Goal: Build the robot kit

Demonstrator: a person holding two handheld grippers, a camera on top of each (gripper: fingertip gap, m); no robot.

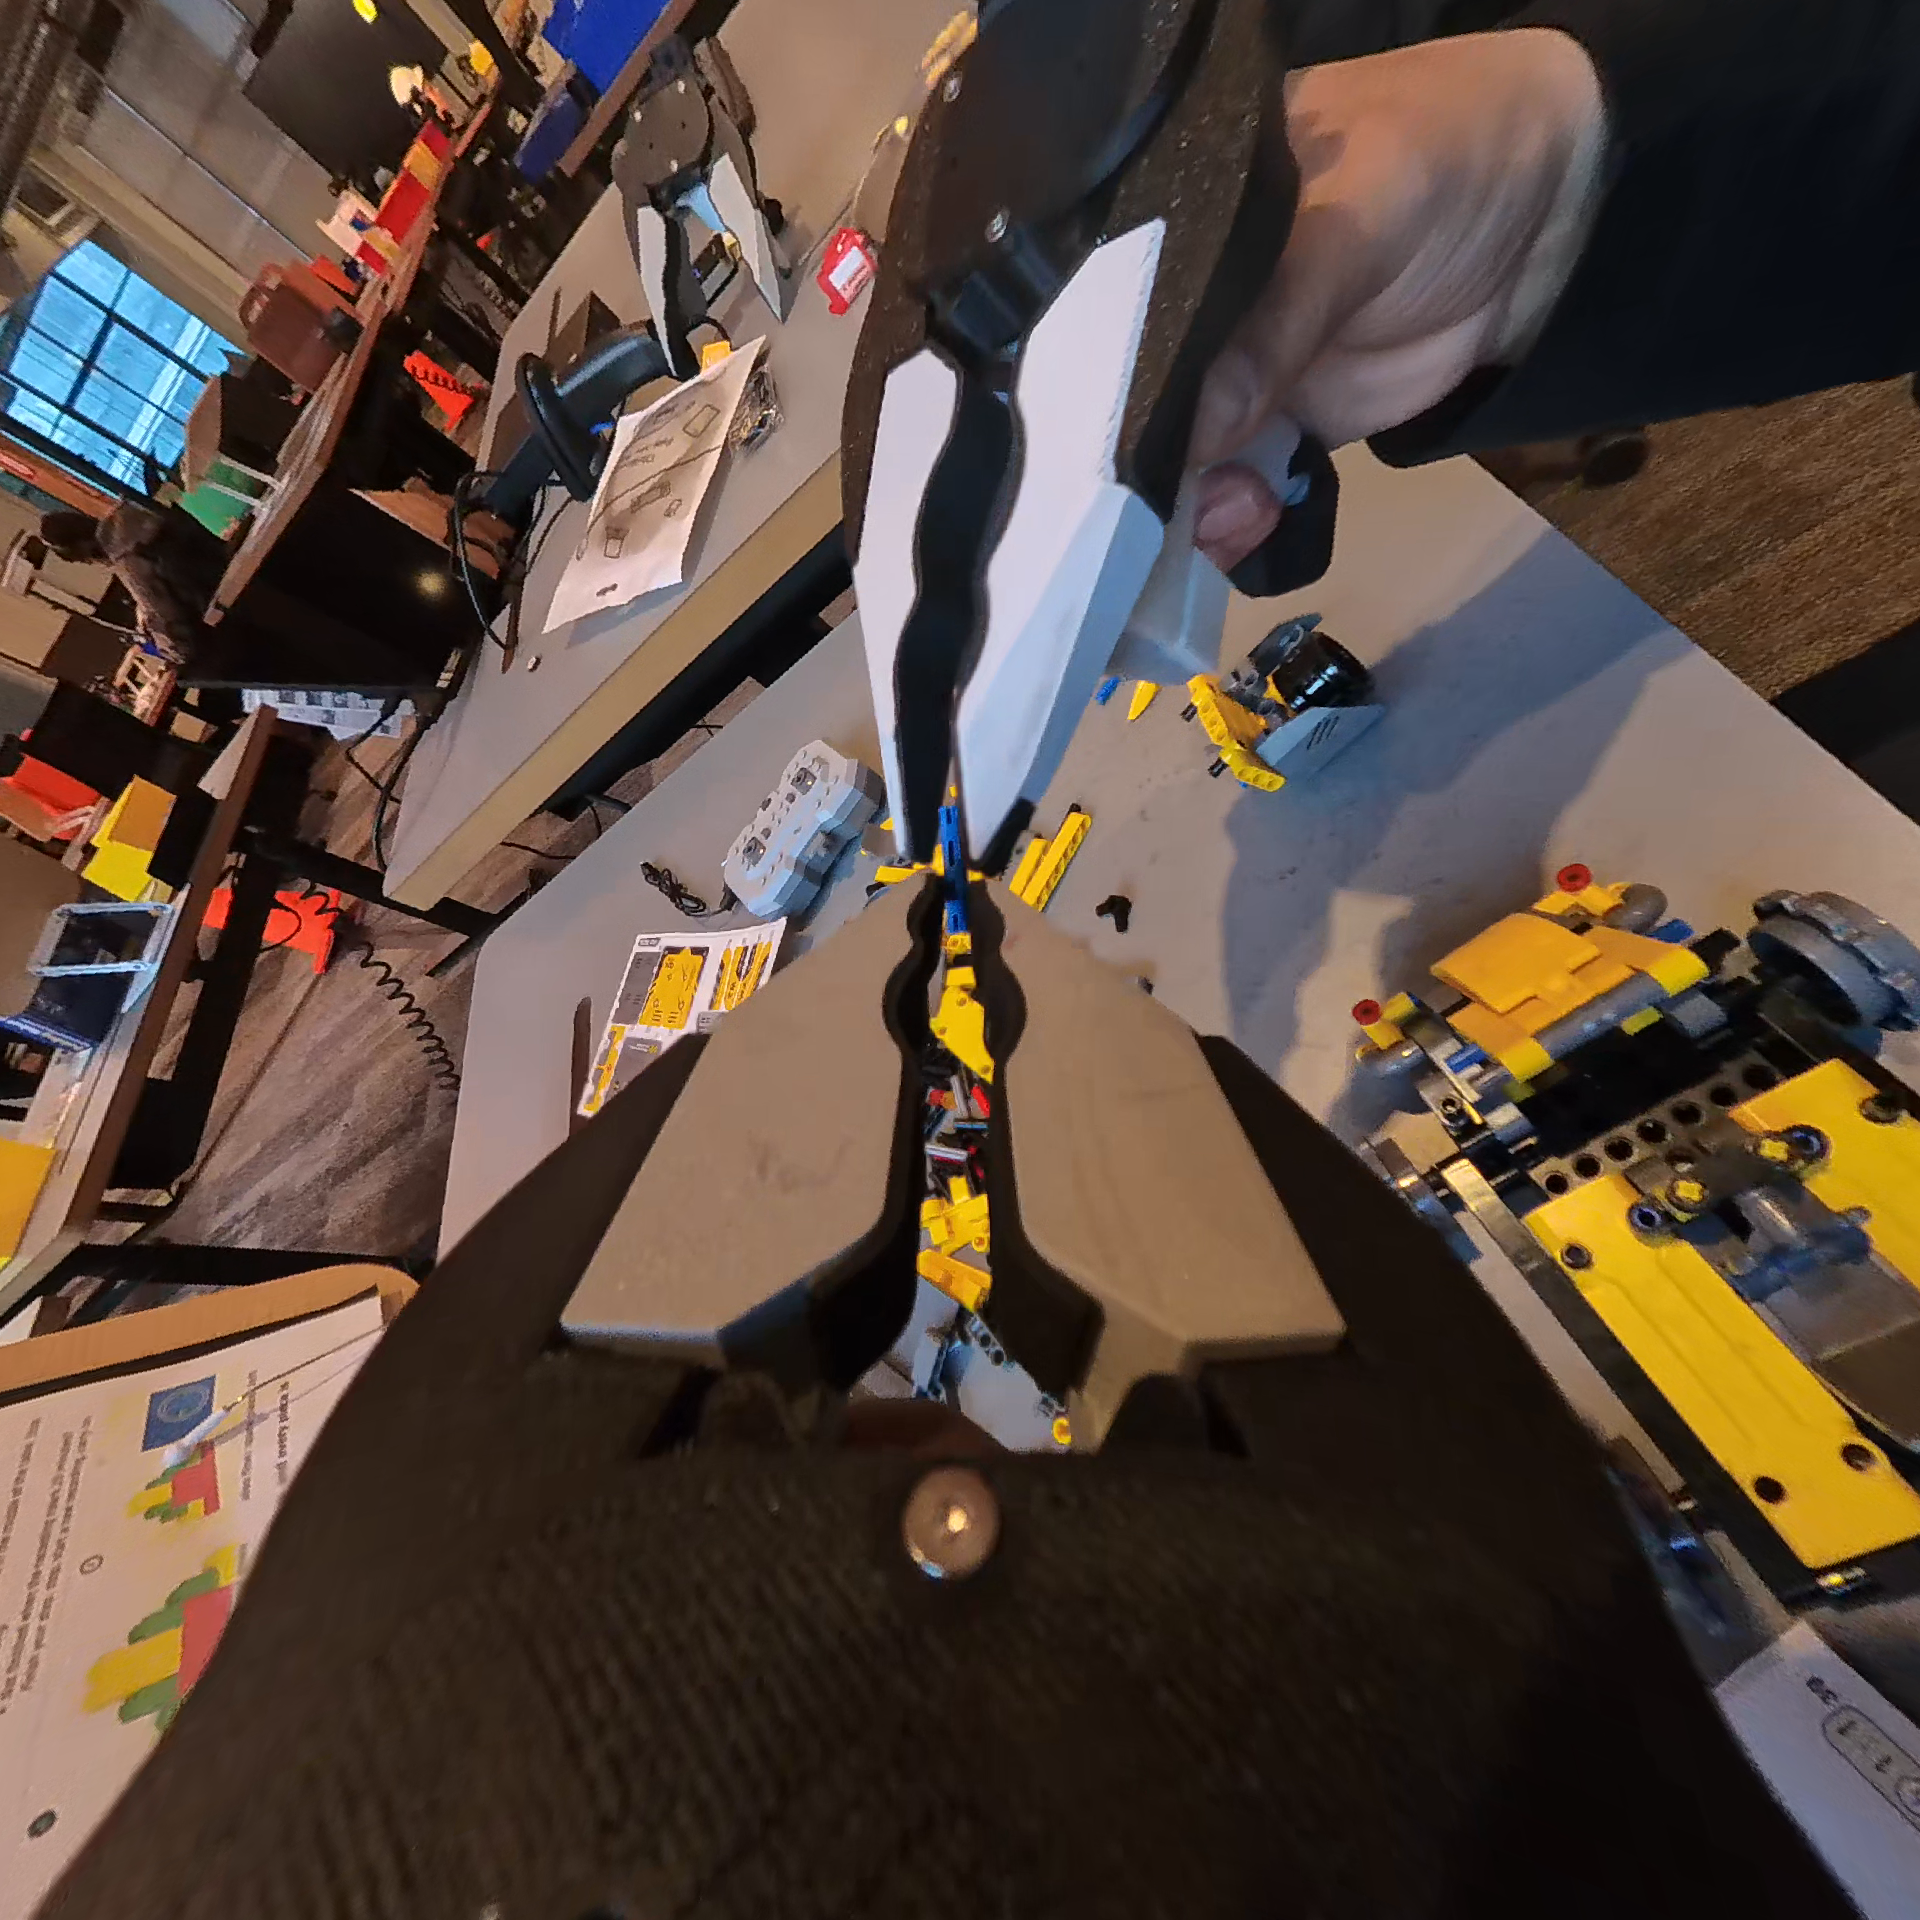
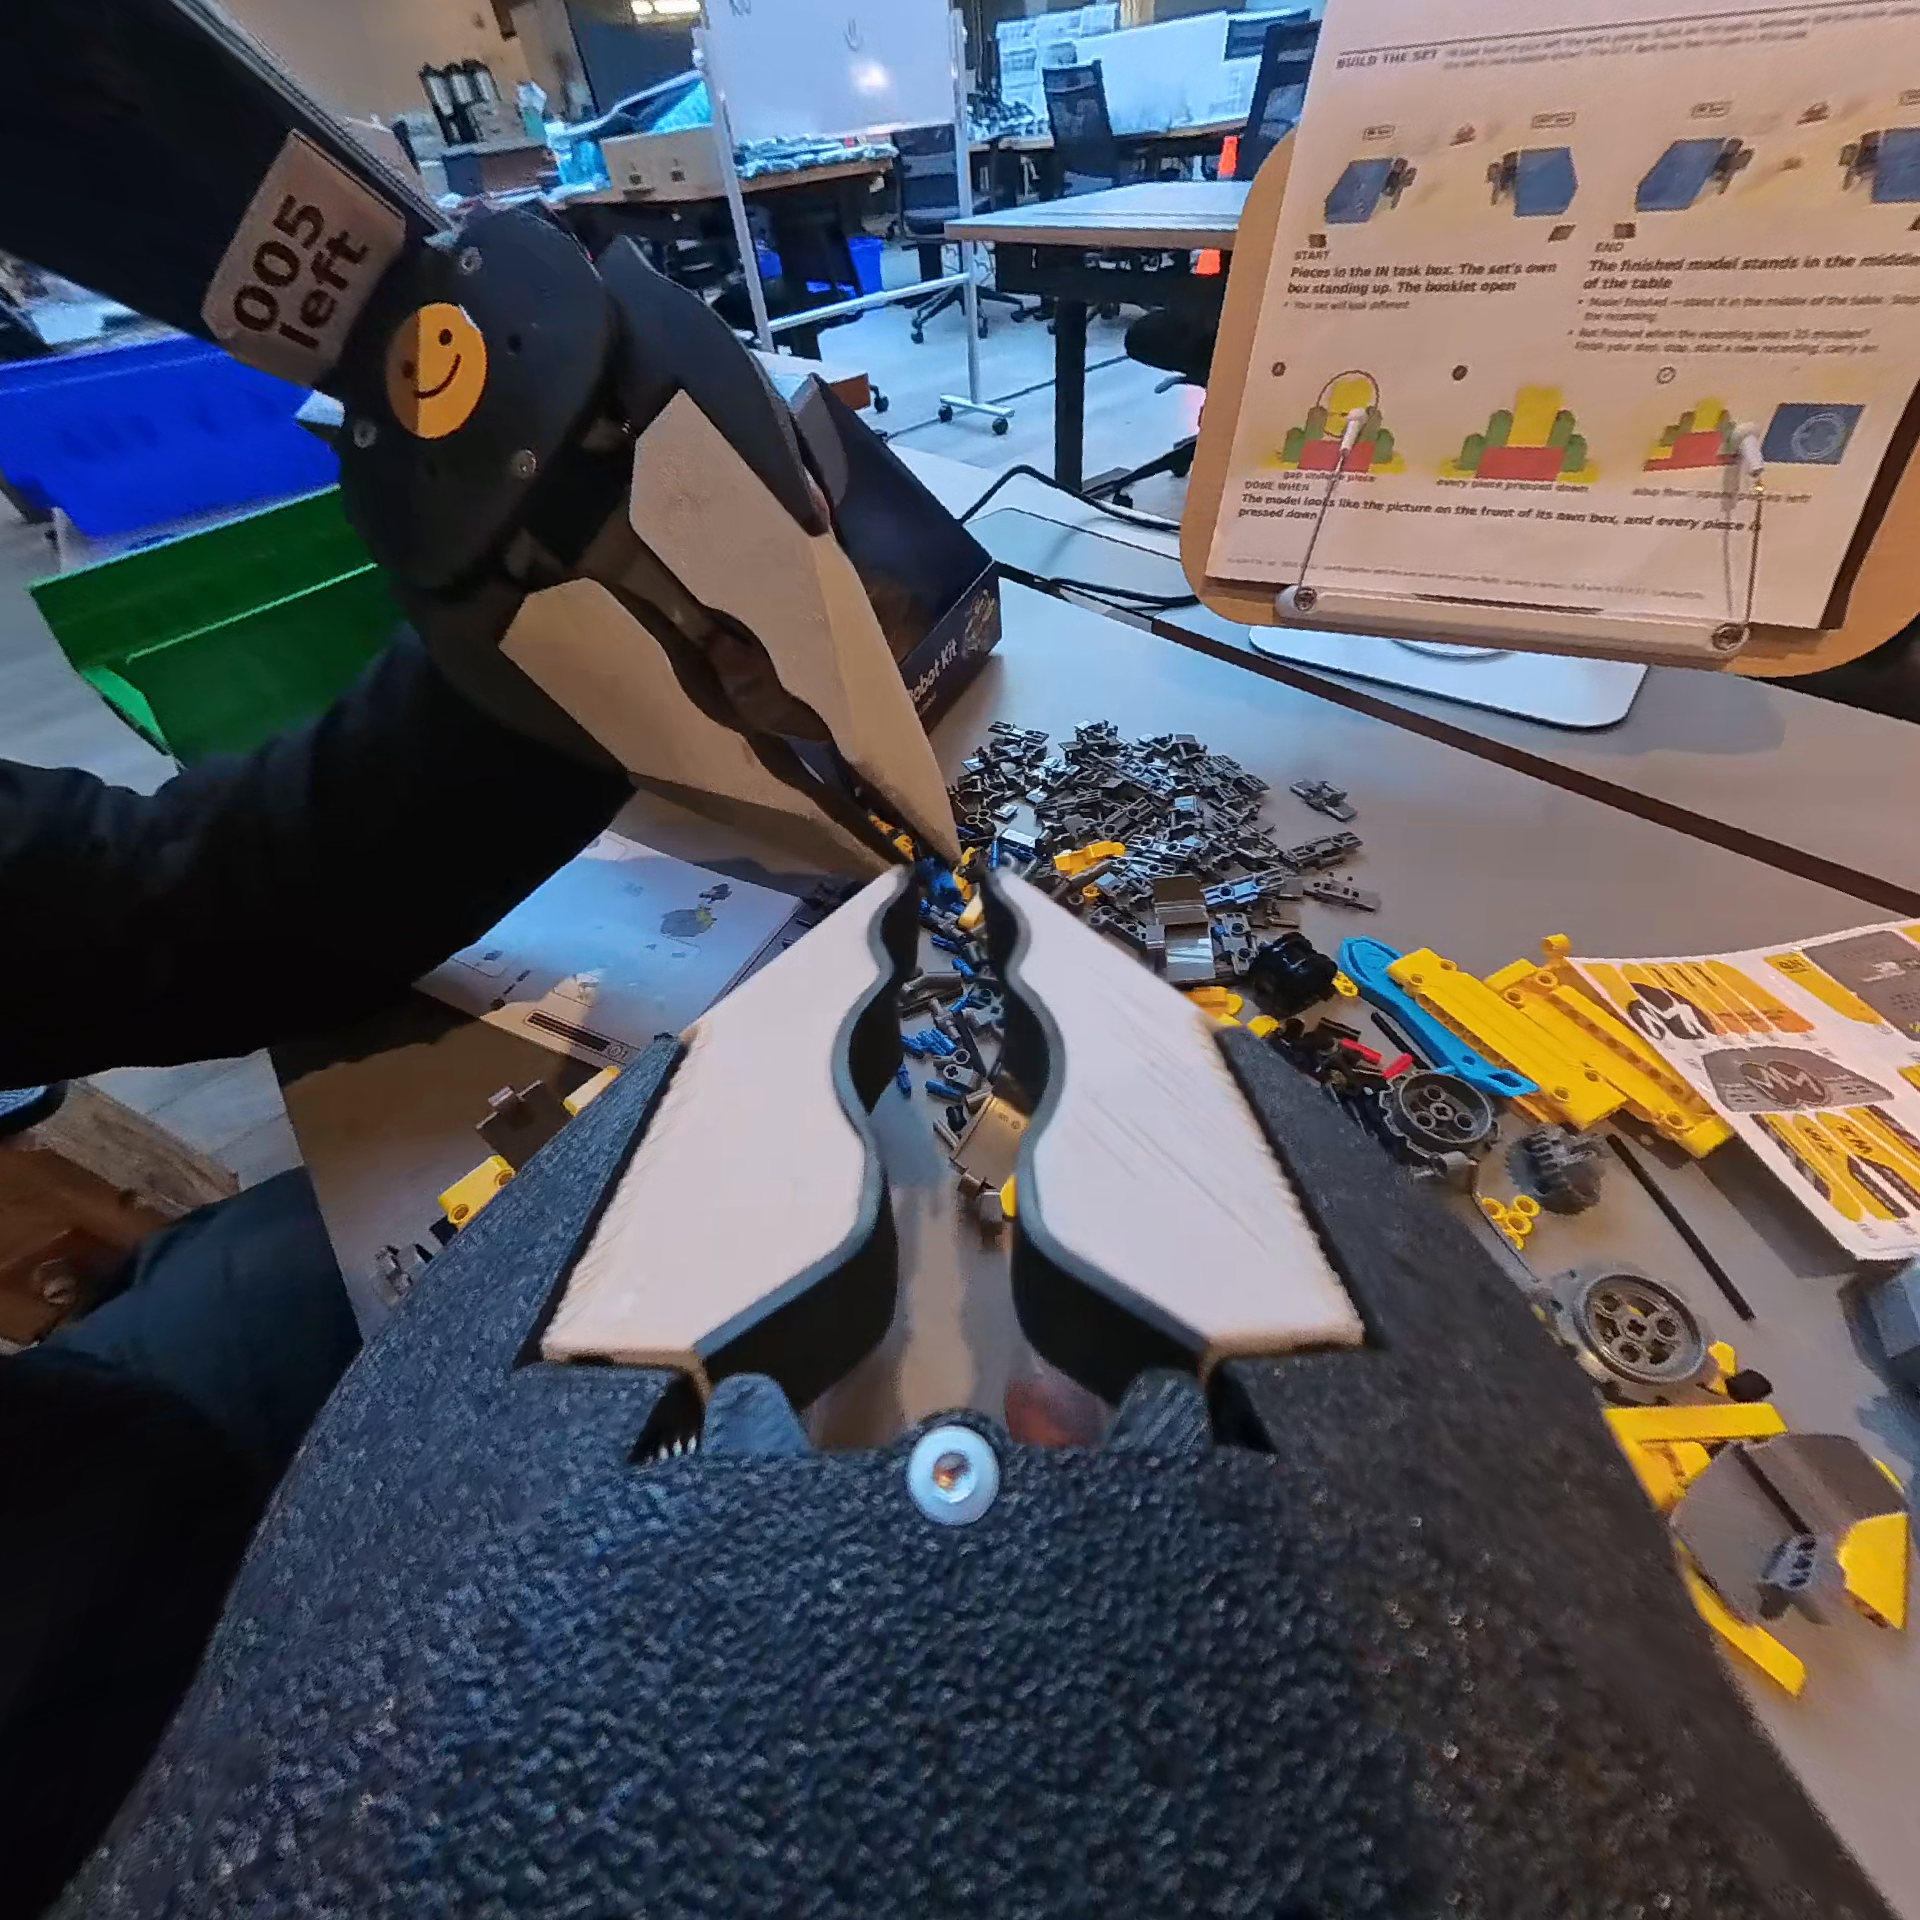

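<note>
Two grippers meet tip to tip above the surface (image 2: 1507, 831): left gripper (image 1: 948, 896) and right gripper (image 2: 948, 883), jaws nearly pressed together, pinching a small blue pin (image 1: 950, 847)—light, rigid, slippery, best gripped mid-shaft.

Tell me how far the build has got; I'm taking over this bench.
Done: a yellow and black chassis stands part-built on the table. In hand: the left gripper and right gripper meet tip to tip at a small blue piece; the left looks shut on it. Left: a pile of loose pieces, yellow beams, wheels and a sticker sheet.
</note>
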